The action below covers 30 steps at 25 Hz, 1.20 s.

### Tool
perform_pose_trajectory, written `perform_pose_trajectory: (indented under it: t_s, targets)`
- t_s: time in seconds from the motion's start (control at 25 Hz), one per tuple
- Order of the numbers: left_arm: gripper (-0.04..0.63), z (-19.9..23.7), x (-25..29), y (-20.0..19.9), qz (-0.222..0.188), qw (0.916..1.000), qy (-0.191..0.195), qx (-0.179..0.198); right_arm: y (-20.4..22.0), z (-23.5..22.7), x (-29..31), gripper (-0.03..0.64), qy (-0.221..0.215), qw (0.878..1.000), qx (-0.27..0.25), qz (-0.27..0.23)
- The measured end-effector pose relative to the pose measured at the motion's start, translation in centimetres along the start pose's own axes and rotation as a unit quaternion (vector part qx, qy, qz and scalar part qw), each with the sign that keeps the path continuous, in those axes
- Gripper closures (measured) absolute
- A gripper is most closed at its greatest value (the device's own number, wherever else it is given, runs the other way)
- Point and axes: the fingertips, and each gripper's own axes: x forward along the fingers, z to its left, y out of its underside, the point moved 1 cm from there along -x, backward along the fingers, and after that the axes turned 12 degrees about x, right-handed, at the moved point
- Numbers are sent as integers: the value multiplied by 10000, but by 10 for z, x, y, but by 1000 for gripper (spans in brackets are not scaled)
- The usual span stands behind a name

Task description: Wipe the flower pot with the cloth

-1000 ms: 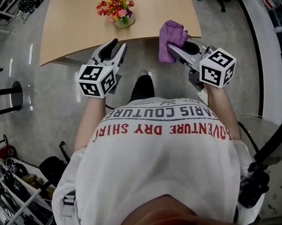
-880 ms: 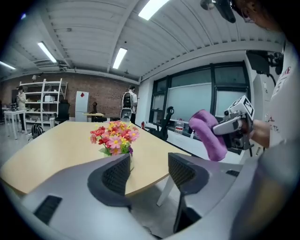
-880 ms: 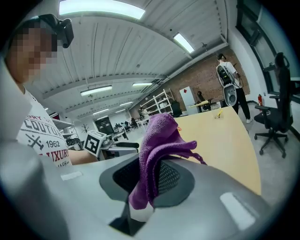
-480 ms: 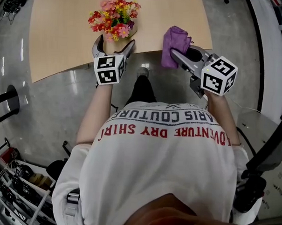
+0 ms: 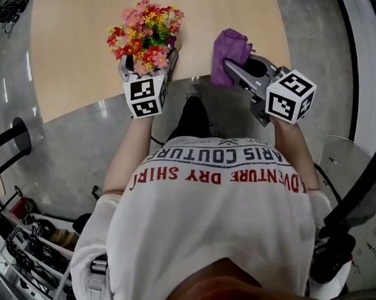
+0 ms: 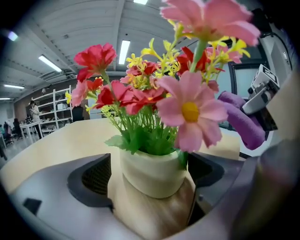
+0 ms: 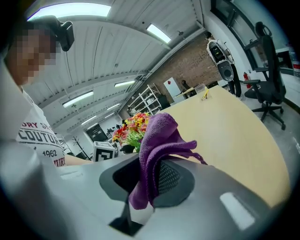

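Left tool (image 6: 149,165) is wide open with the flower pot (image 6: 153,174) sitting between the jaws, not squeezed, close to the bench (image 5: 81,42) edge nearest the person. Right tool (image 7: 147,180) is clamped on the purple cloth (image 7: 157,136), off to the pot's side. My worry is that an off-centre squeeze could tip that pot or shove it off the edge. The flowers (image 6: 187,112) spill over the rim, so wiping from above looks blocked, and loose cloth could snag them.
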Motion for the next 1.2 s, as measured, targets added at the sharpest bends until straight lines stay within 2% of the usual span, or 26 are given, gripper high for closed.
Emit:
perform_pose_trajectory:
  t_s: [0.08,0.2,0.24,0.92,1.2]
  targets:
    - [84,-3,2,0,-24,10000,67,-17,0,-2,5,569,-33,10000,-10,41]
    - [149,-8,2,2,-94,9998,149,29,0,-4,14,569,-72,9999,-29,92]
    - [153,-8,3,3,-123,9998,153,32,0,-5,18,570,-83,9999,-38,111]
    - [160,-7,-4,-3,-219,9986,473,98,-32,-6,86,569,-366,9987,-144,323]
    - [160,-8,-6,-5,-274,9978,601,61,-28,-7,118,570,-529,9969,-92,567]
